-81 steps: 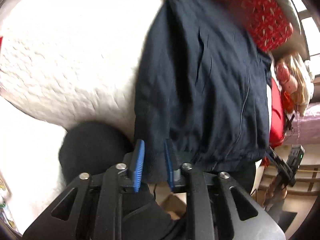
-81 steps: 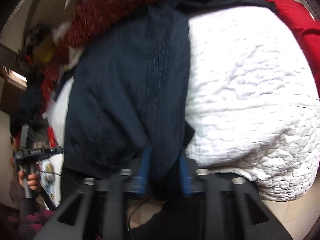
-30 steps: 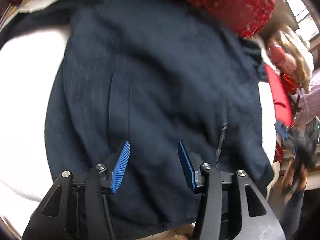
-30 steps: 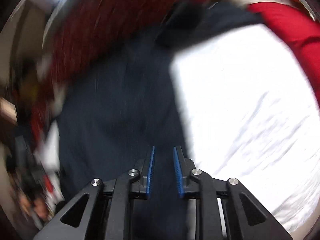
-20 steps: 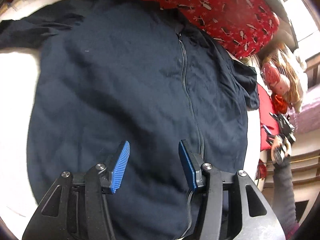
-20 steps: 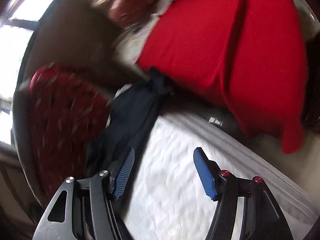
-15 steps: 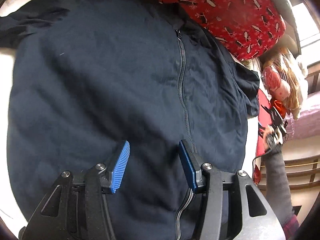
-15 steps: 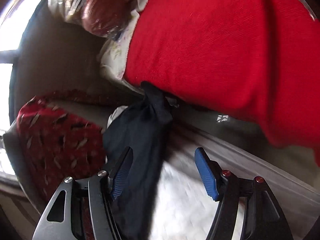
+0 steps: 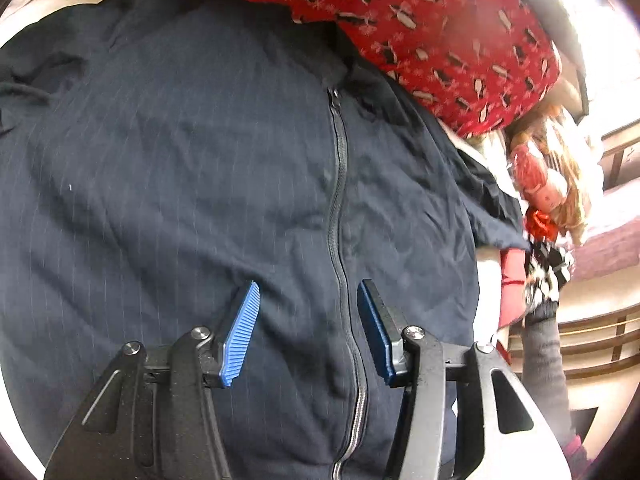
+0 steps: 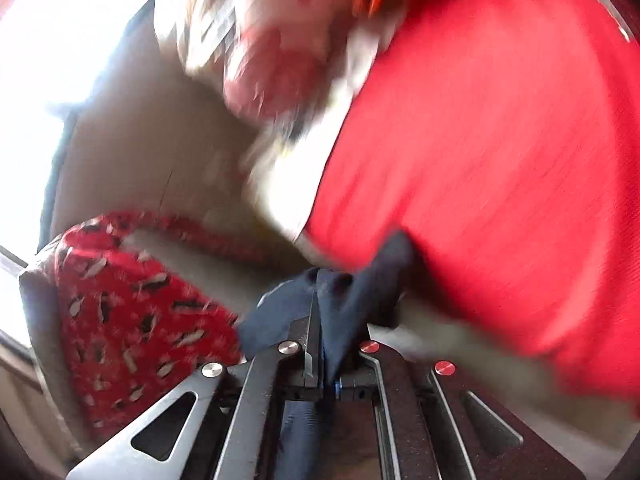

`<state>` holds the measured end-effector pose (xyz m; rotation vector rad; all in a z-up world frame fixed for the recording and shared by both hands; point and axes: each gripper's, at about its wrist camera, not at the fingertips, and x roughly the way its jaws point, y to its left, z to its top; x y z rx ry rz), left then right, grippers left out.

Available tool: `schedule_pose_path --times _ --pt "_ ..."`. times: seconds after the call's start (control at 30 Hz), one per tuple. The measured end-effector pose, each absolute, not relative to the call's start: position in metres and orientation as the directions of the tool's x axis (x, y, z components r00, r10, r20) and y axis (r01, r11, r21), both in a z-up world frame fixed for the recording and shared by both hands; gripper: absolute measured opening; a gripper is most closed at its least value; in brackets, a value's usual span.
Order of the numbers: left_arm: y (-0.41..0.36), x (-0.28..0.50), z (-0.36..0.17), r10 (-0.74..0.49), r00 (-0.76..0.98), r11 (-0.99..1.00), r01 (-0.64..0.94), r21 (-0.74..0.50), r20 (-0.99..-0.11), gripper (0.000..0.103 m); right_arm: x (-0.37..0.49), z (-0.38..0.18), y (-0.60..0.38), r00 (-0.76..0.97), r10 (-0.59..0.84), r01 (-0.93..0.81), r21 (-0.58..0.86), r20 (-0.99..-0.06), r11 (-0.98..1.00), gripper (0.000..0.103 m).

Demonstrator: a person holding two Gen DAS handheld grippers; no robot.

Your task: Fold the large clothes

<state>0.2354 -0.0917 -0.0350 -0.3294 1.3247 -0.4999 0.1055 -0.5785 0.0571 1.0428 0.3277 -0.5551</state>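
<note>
A dark navy zip-up jacket [image 9: 200,184] lies spread flat on the bed, front up, its zipper [image 9: 340,200] running down the middle. My left gripper [image 9: 308,300] hovers open over the lower part of the zipper with nothing between its blue pads. My right gripper [image 10: 320,300] is shut on the end of the jacket's sleeve [image 10: 360,280], and navy cloth bunches around its fingers. In the left wrist view the same sleeve [image 9: 496,216] stretches to the right, where the right gripper [image 9: 546,268] shows as a blur.
A red patterned pillow [image 9: 440,32] lies along the jacket's far edge, also in the right wrist view [image 10: 132,300]. A plain red cloth [image 10: 500,160] and a doll [image 9: 548,184] sit by the sleeve end. A person's grey-sleeved arm [image 9: 548,360] is at the right. White quilt [image 9: 20,436] shows lower left.
My right gripper swung from the jacket's hem to the far sleeve end, opened wide, then closed on it. My left gripper slid across the jacket toward the zipper, still open.
</note>
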Motion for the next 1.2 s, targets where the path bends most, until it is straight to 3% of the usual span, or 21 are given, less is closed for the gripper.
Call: schedule_pose_path --times 0.1,0.23,0.53,1.03,1.2 --pt "-0.087 0.247 -0.038 -0.538 0.17 0.842 0.148 -0.518 -0.826 0.049 0.104 0.059 -0.577 0.732 -0.292 0.68 0.632 -0.616 0.372 0.001" --pt "-0.083 0.258 -0.032 -0.538 0.206 0.842 0.177 -0.509 -0.818 0.049 0.112 0.085 -0.543 0.727 -0.331 0.681 0.574 -0.601 0.454 0.001" --pt "-0.069 0.266 -0.037 -0.539 0.261 0.842 0.195 -0.503 -0.801 0.049 0.16 0.127 -0.411 0.826 -0.112 0.453 0.531 -0.553 0.717 0.002" --pt "-0.01 0.278 -0.027 -0.582 0.369 0.802 0.114 -0.586 -0.724 0.049 0.249 0.084 -0.15 0.714 0.172 0.089 0.331 -0.679 0.939 0.003" --pt "0.001 0.282 -0.027 -0.592 0.37 0.791 0.096 -0.604 -0.716 0.049 0.254 0.053 -0.076 0.643 0.241 -0.045 0.278 -0.727 0.96 0.01"
